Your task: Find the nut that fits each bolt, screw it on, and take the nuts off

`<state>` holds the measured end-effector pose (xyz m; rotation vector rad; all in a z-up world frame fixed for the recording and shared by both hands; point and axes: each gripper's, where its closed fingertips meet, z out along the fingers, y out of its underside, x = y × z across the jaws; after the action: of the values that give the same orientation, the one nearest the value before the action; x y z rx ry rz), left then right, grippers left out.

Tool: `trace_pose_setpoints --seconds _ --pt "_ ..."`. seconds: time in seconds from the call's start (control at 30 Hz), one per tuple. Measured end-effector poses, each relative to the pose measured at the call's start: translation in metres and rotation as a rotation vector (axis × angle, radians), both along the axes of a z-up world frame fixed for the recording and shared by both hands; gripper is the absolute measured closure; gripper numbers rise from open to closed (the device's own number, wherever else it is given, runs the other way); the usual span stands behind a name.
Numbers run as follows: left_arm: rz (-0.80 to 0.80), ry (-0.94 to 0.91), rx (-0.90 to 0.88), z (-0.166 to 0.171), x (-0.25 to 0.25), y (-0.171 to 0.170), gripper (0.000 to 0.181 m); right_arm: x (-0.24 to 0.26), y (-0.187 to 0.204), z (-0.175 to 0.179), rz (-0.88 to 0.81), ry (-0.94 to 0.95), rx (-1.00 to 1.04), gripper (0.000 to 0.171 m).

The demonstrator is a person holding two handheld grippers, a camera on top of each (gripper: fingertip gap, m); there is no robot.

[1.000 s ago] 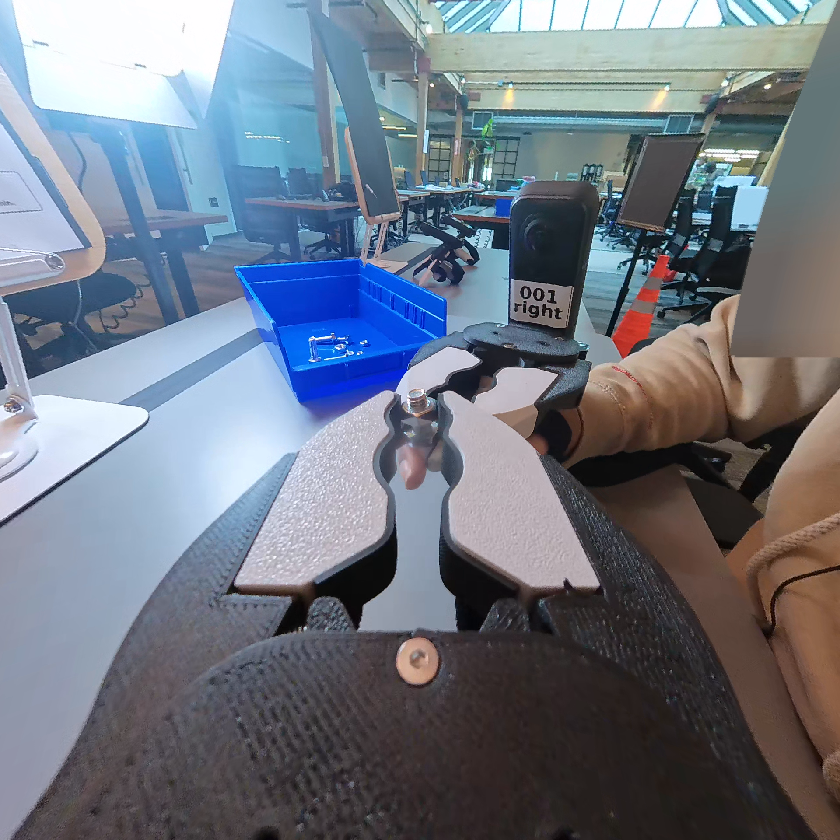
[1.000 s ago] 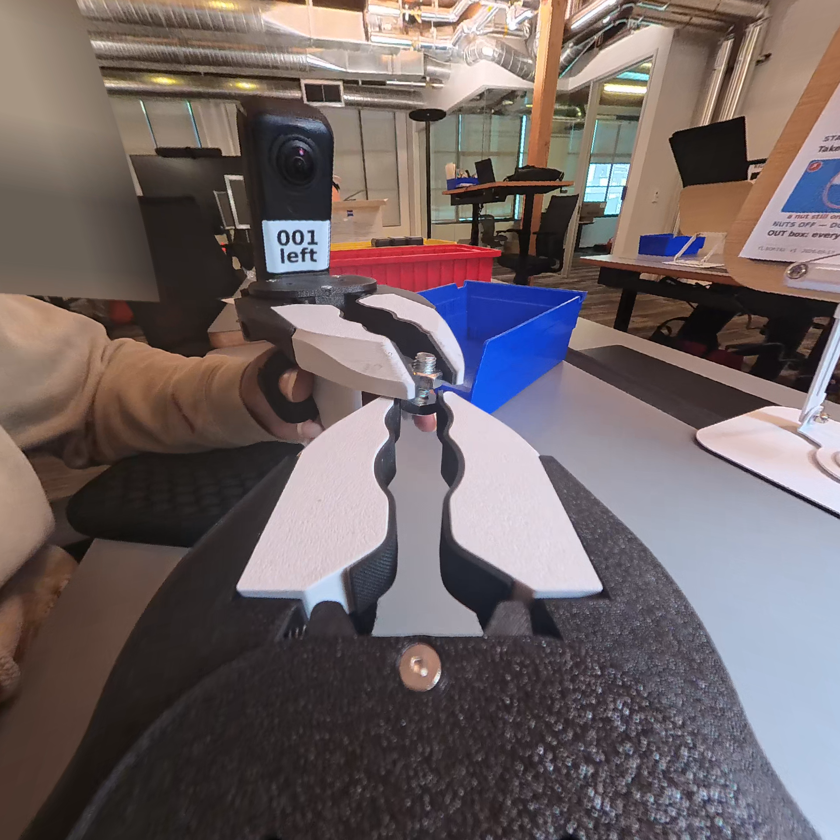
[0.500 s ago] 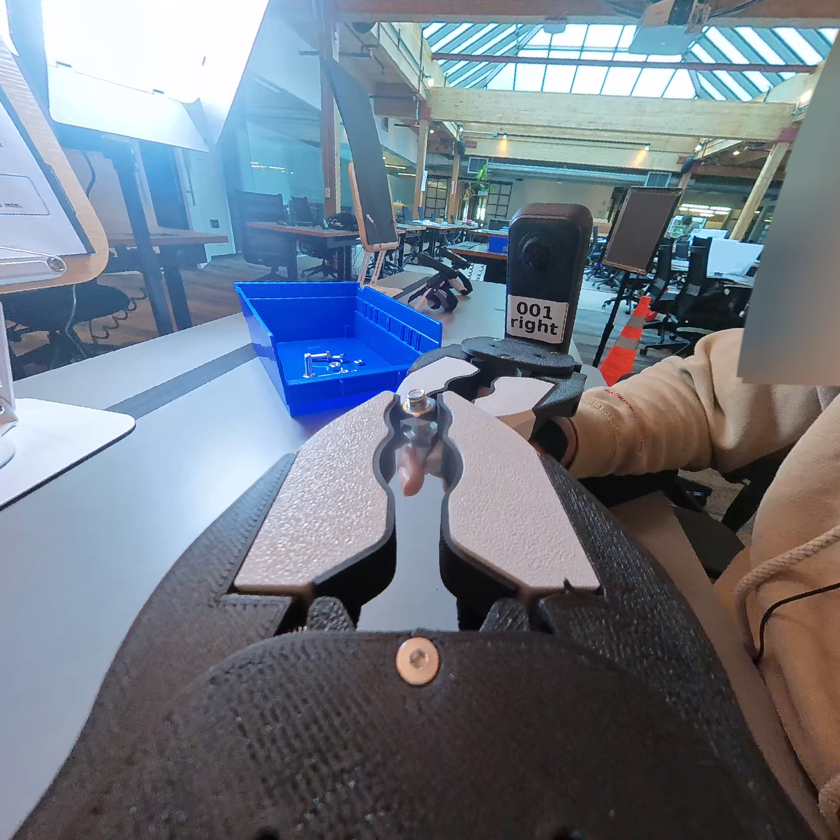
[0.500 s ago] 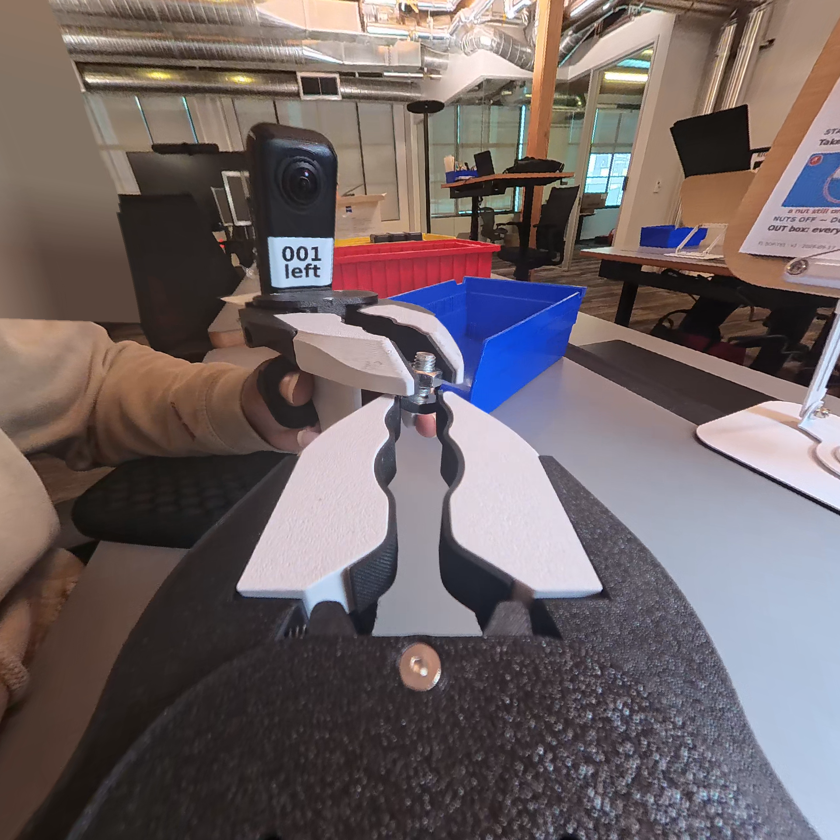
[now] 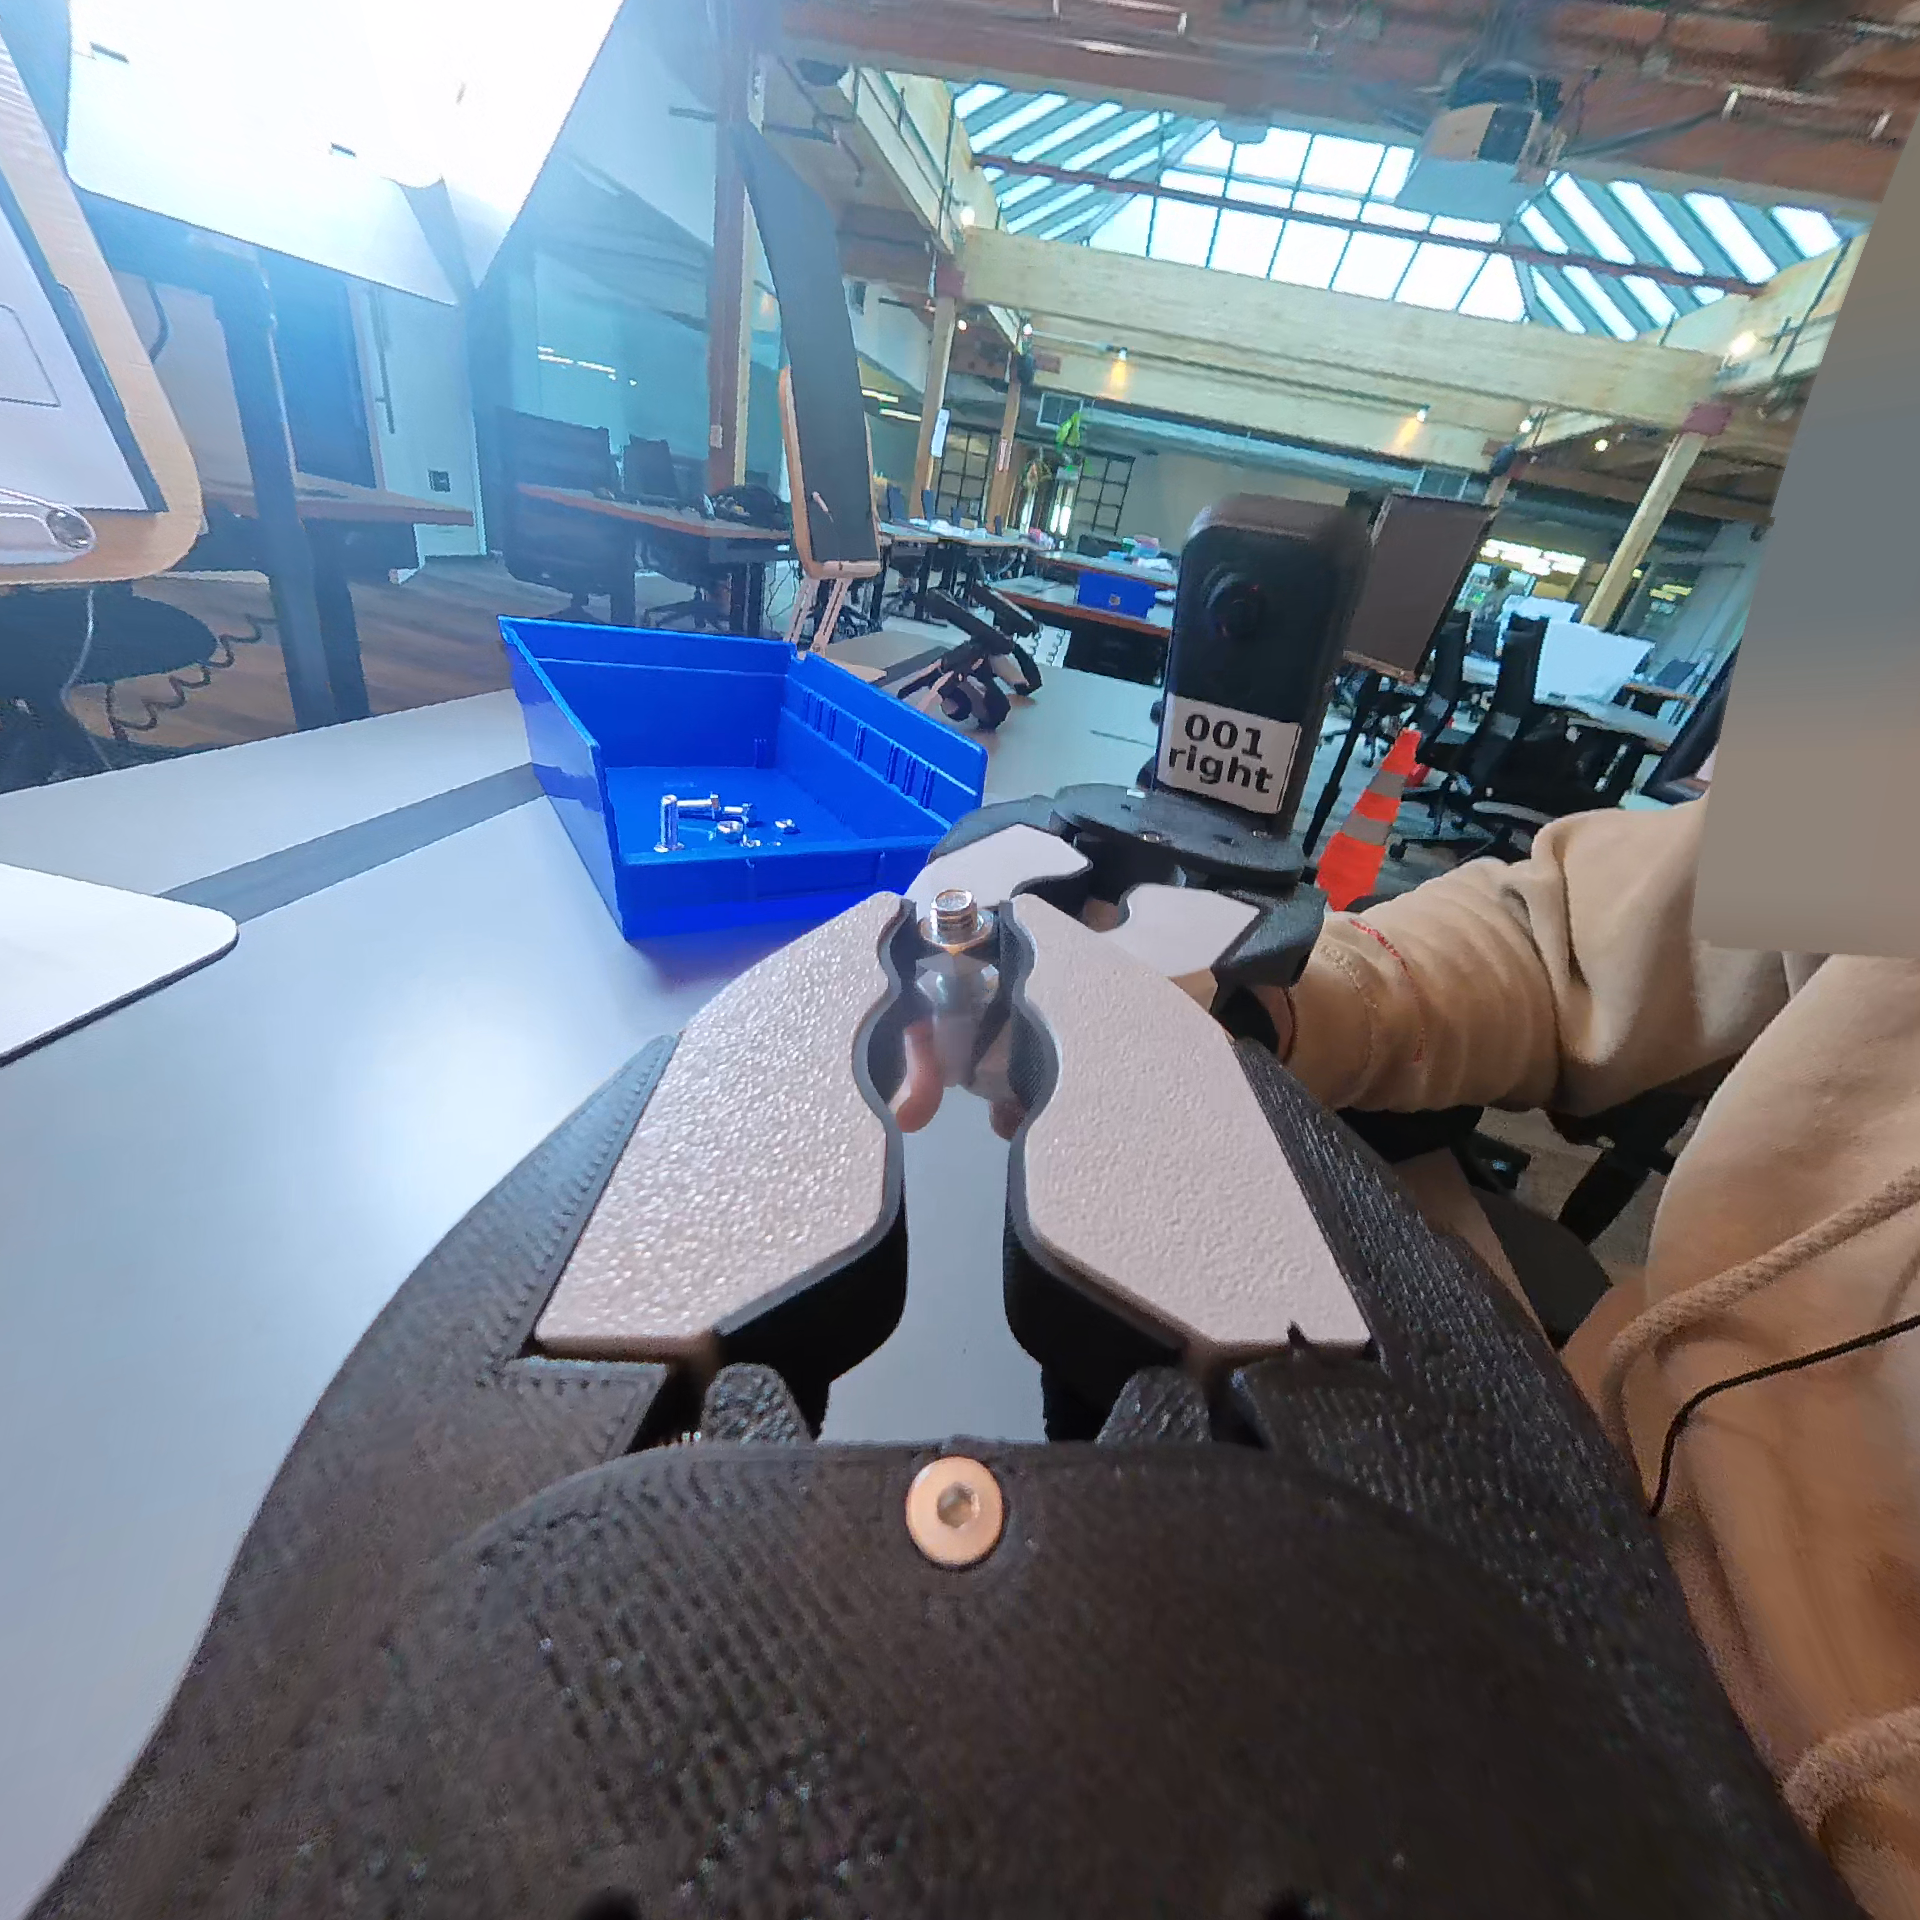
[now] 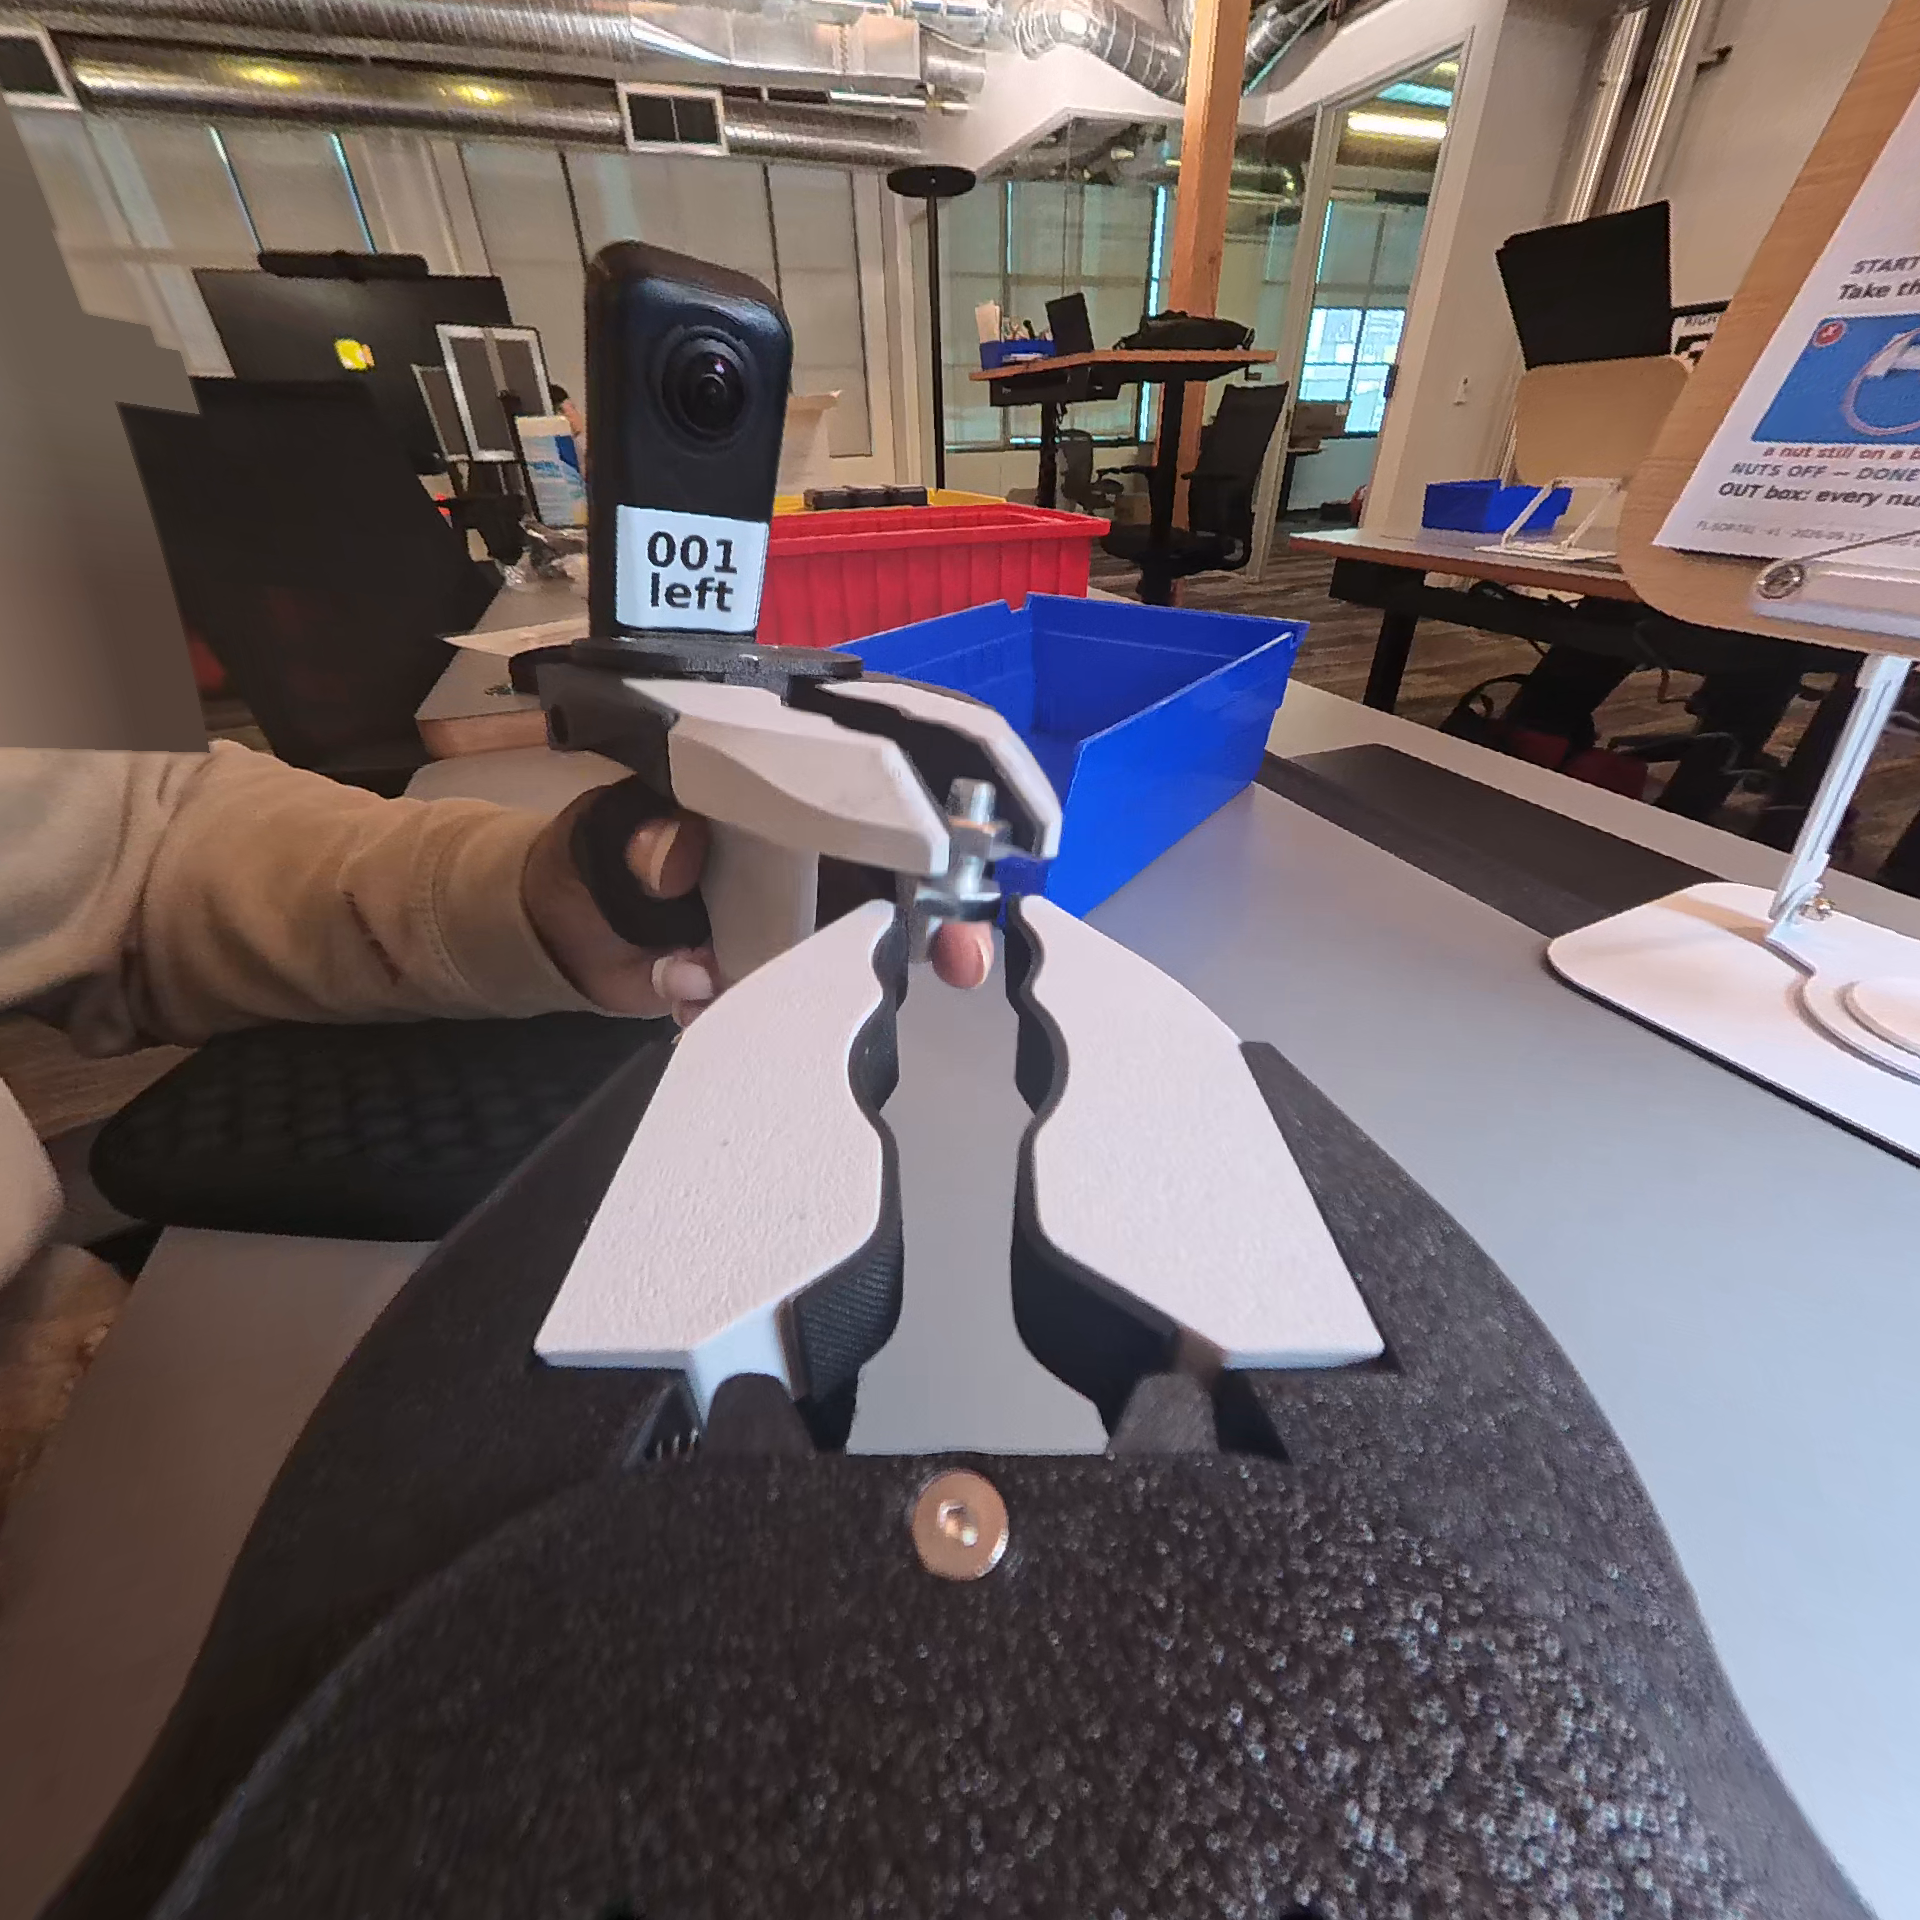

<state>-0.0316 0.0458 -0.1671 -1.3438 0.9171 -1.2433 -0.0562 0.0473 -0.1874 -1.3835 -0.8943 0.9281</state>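
A small silver bolt [image 5: 951, 997] with a nut [image 5: 956, 933] near its threaded end is held in the air between both grippers. My left gripper [image 5: 956, 935] is shut on the nut at its tips. It also shows in the right wrist view [image 6: 977, 836], gripping the tilted bolt [image 6: 971, 847] from the left. My right gripper [image 6: 953, 914] is closed around the bolt's lower end; it also shows beyond the bolt in the left wrist view [image 5: 1091, 883]. A person's fingertip [image 6: 961, 951] sits just under the bolt.
A blue bin [image 5: 883, 769] with several loose bolts and nuts [image 5: 717, 821] stands on the grey table [image 5: 312, 1039], just beyond the grippers; it also shows in the right wrist view [image 6: 1164, 758]. A red bin [image 6: 935, 571] stands behind it. A white sign stand [image 6: 1714, 966] is at the right. The grippers are tip to tip, or close to it.
The left gripper has tilted and turned slightly about the bolt, so the bolt now leans in the right wrist view. Both grippers stay closed at the same spot.
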Motion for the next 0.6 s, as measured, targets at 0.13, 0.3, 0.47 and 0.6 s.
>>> trace_pose_setpoints --seconds 0.13,0.3,0.47,0.6 --pt "0.005 -0.048 -0.023 0.0049 -0.0034 0.0036 0.166 -0.0009 0.0009 -0.0007 -0.013 -0.003 -0.004 0.153" --pt "0.004 -0.04 -0.016 0.0027 0.0006 0.0025 0.166 0.0 0.0033 0.0021 -0.037 0.008 -0.009 0.153" --pt "0.018 -0.023 0.009 0.0006 0.0044 0.0009 0.167 0.0016 0.0039 0.0052 -0.05 0.02 -0.007 0.156" --pt "0.035 -0.02 0.021 0.0009 0.004 0.0014 0.167 0.0012 0.0044 0.0049 -0.046 0.024 -0.022 0.156"
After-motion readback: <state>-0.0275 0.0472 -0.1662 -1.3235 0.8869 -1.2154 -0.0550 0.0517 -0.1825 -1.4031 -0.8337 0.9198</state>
